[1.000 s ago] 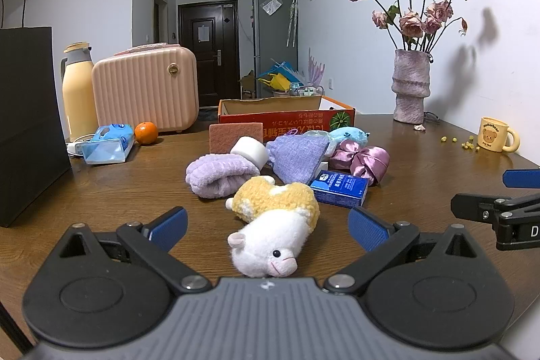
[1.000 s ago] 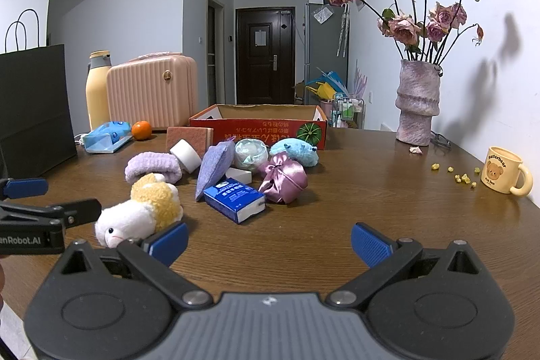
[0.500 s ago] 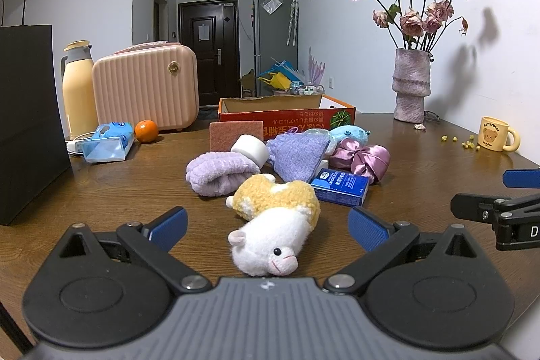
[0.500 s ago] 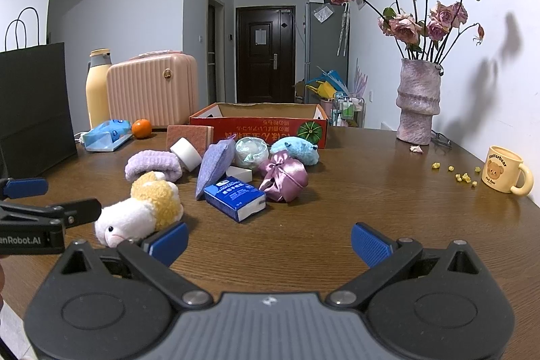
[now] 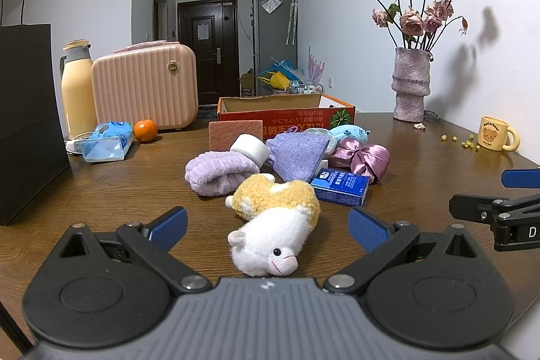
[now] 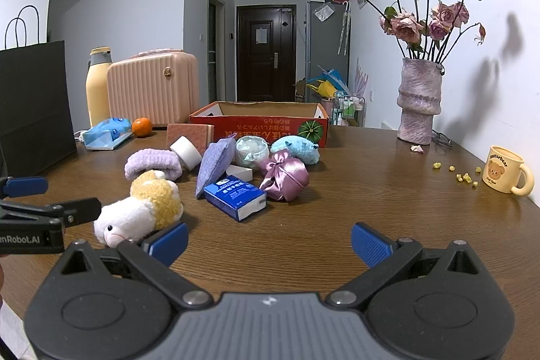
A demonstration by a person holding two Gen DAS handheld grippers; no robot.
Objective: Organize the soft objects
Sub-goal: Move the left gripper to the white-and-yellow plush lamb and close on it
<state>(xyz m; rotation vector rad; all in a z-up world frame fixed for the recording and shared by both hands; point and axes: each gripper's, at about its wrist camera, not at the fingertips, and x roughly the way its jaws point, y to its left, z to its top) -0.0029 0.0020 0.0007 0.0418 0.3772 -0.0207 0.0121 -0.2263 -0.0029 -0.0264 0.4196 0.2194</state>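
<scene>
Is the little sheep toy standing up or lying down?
Lying down. The plush sheep rests on its side on the wooden table, its white head toward the open left gripper, its yellow body stretched away behind.

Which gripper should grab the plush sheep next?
Left. The plush sheep lies between the open left gripper fingers. The right gripper, also open, faces bare table; the sheep sits off its left side.

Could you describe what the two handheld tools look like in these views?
Both look alike. The left tool has a ribbed dark grey body, black linkage arms with silver pivot pins, round black discs and blue ribbed finger pads. The right tool matches it. Seen from the side, white lettering partly reads "nRobot.AI". No cables or sleeves show.
</scene>
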